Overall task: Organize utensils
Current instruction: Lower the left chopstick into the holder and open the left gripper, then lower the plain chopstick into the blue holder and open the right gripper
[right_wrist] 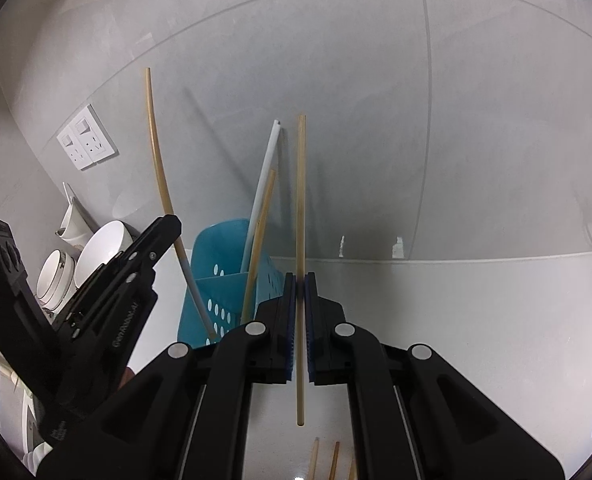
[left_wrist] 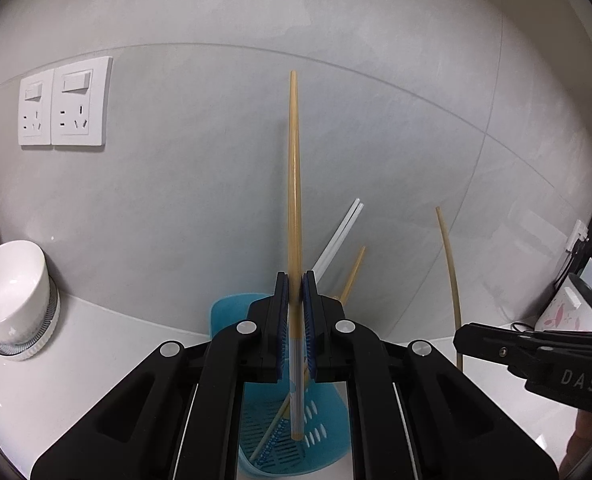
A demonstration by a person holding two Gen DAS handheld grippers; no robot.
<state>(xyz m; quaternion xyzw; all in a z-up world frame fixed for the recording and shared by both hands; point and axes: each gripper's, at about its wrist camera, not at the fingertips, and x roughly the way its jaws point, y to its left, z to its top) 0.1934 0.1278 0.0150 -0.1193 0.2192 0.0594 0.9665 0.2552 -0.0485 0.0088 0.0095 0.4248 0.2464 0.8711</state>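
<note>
Clamping the left jaws [left_wrist: 295, 292] tight on a long tapered bamboo chopstick [left_wrist: 294, 184] with a pale ribbed butt, thin tip up, butt already hanging inside the perforated turquoise plastic utensil holder [left_wrist: 327, 420] directly below. Pinching the right jaws [right_wrist: 300, 292] together on a second plain bamboo chopstick [right_wrist: 300, 208], nearly upright, lower end hovering above the glossy white counter [right_wrist: 475, 320] just right of the holder, not yet over its mouth.

Sitting in the holder already: a slim white plastic chopstick pair [left_wrist: 345, 224] and a short bamboo chopstick [left_wrist: 353, 272], both leaning toward the grey tiled wall [left_wrist: 216, 160]. Lying loose near the bottom edge of the right view: a few more bamboo chopstick ends [right_wrist: 323, 460], waiting on the counter.

Judging the step in hand as dropping the left stick into the compartment. Doing it well: lowering until the butt is near the slotted floor before releasing, keeping the stick close to vertical so it settles against the others rather than tipping out, and steering clear of the leaning sticks. Holding the right stick aside meanwhile to avoid crossing shafts, then shifting it over the rim and repeating. Standing off to the left: stacked white ceramic bowls [right_wrist: 100, 248], well clear.
</note>
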